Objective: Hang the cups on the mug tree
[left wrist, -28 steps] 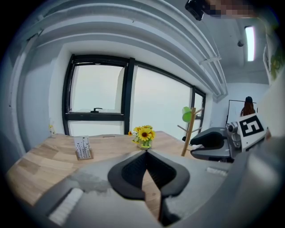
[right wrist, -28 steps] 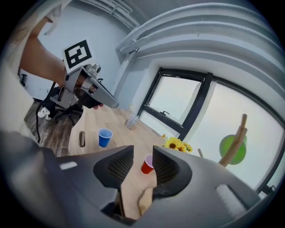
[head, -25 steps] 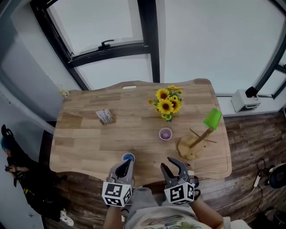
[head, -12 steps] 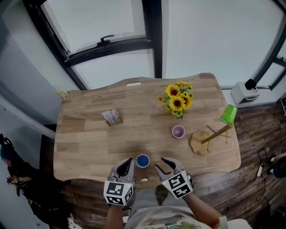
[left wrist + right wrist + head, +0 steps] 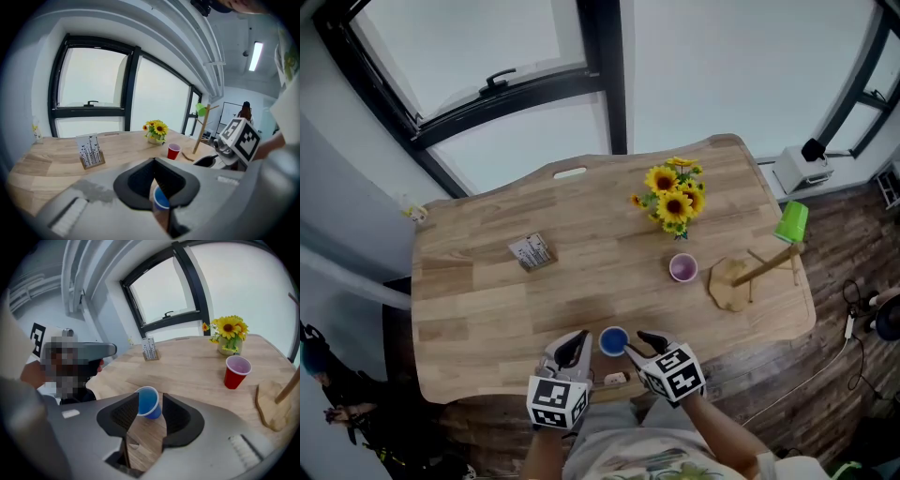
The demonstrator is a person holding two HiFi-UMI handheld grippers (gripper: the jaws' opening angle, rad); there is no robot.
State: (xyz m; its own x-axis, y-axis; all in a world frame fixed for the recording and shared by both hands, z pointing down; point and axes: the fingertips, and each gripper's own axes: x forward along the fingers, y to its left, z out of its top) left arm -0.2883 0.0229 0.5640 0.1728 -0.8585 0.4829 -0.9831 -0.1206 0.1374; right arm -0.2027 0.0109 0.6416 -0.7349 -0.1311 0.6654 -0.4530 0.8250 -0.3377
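Wooden desk [image 5: 487, 300] under a big window. Blue cup [image 5: 613, 339] stands near the front edge, between the tips of my right gripper [image 5: 637, 343]. Its jaws are apart, just been opening, pads off the cup. Left gripper [image 5: 577, 341] just beside, jaws together. Green cup [image 5: 791, 223] hangs on the mug tree [image 5: 750, 277].
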